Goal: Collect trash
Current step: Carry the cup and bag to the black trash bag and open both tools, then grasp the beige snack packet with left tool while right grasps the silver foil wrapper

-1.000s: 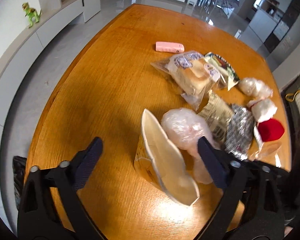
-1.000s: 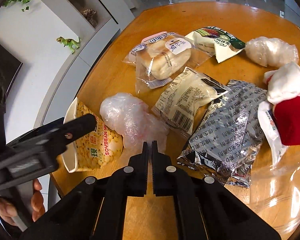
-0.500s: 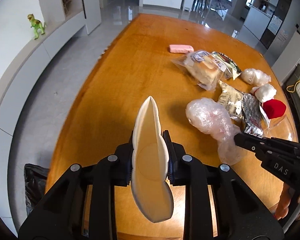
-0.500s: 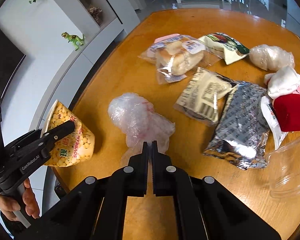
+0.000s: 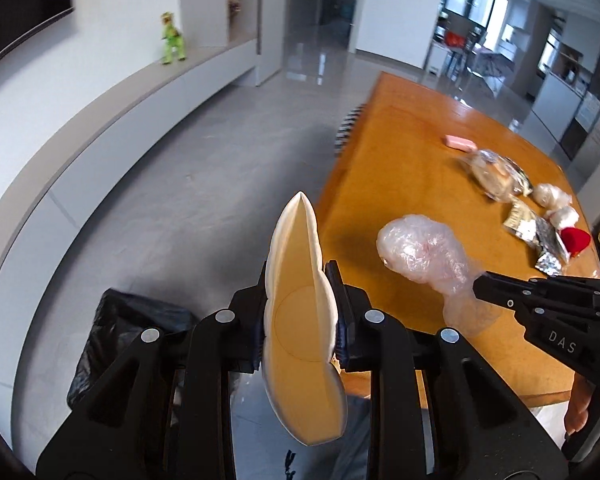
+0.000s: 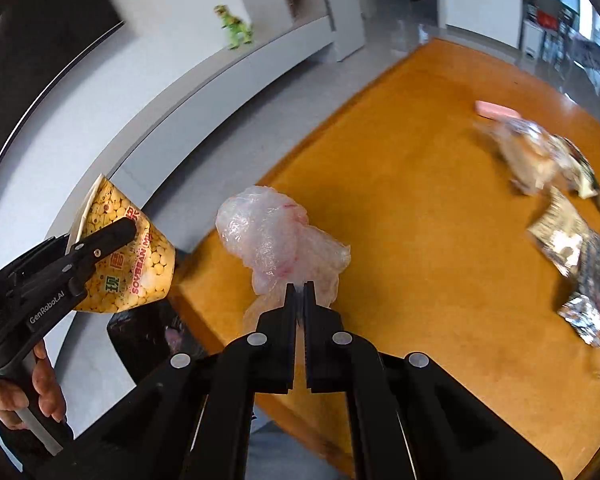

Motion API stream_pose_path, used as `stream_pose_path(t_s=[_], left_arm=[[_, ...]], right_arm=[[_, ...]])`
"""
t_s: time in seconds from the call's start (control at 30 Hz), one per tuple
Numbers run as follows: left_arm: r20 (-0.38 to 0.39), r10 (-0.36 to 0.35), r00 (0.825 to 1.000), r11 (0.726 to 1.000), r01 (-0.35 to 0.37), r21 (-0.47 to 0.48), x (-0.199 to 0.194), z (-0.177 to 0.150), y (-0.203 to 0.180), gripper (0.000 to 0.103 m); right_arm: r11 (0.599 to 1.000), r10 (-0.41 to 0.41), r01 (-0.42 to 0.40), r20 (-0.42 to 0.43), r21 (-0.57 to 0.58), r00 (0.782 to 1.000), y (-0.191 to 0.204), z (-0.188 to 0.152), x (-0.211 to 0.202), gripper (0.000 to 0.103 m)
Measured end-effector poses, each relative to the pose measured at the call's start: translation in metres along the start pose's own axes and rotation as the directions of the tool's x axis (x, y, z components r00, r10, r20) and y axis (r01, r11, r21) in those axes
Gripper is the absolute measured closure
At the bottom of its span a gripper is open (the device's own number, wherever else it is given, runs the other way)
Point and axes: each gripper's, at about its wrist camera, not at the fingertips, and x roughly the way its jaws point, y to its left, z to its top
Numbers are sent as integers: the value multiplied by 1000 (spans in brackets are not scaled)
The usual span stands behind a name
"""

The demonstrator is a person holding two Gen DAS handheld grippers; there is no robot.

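Between the two pads of the left tool (image 5: 300, 312), a squashed paper cup (image 5: 300, 320) printed with yellow soybeans is clamped flat, its cream-coloured mouth pinched to a narrow slit that juts forward past the fingertips; the jaws closed on it within the last second. Below and to the left of this tool a black trash bag (image 5: 128, 332) sits on the grey floor, beside the near corner of the orange wooden bench (image 5: 400, 184). To its right, the right tool (image 6: 299, 292) holds its jaws pressed together on the tail of a crumpled clear plastic bag (image 6: 272, 236), whose bulging body hangs just ahead of the fingertips, over the bench's near edge. From the right tool's view the left tool appears at the far left, the cup gripped off the bench's side, with a person's hand (image 6: 24, 396) wrapped around its handle. Well ahead and to the right of both tools, other wrappers lie on the bench: a bagged bread roll (image 5: 492, 172), a silver foil packet (image 6: 588, 280), a pink bar (image 5: 460, 143) and a red item (image 5: 576, 238). A green toy dinosaur (image 5: 172, 42) stands on a ledge along the wall, far off to the left
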Motion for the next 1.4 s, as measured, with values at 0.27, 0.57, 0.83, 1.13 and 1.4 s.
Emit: stream_pose_path(t_s=[0.27, 0.57, 0.83, 1.13, 1.4], left_arm=[[24, 159, 987, 978, -154, -137, -28, -47, 102, 78], [-72, 298, 952, 898, -305, -317, -30, -111, 202, 78], [-186, 358, 915, 823, -403, -401, -27, -138, 247, 8], [-182, 445, 877, 775, -479, -413, -33, -137, 256, 6], [-146, 427, 892, 821, -451, -352, -36, -130, 225, 6]], right_arm=[[978, 70, -84, -77, -191, 995, 111, -10, 43, 99], [930, 102, -170, -214, -327, 971, 201, -38, 103, 99], [892, 61, -195, -320, -407, 946, 259, -45, 153, 62], [913, 98, -186, -247, -363, 964, 252, -42, 138, 39], [937, 107, -168, -206, -305, 973, 216, -37, 113, 39]])
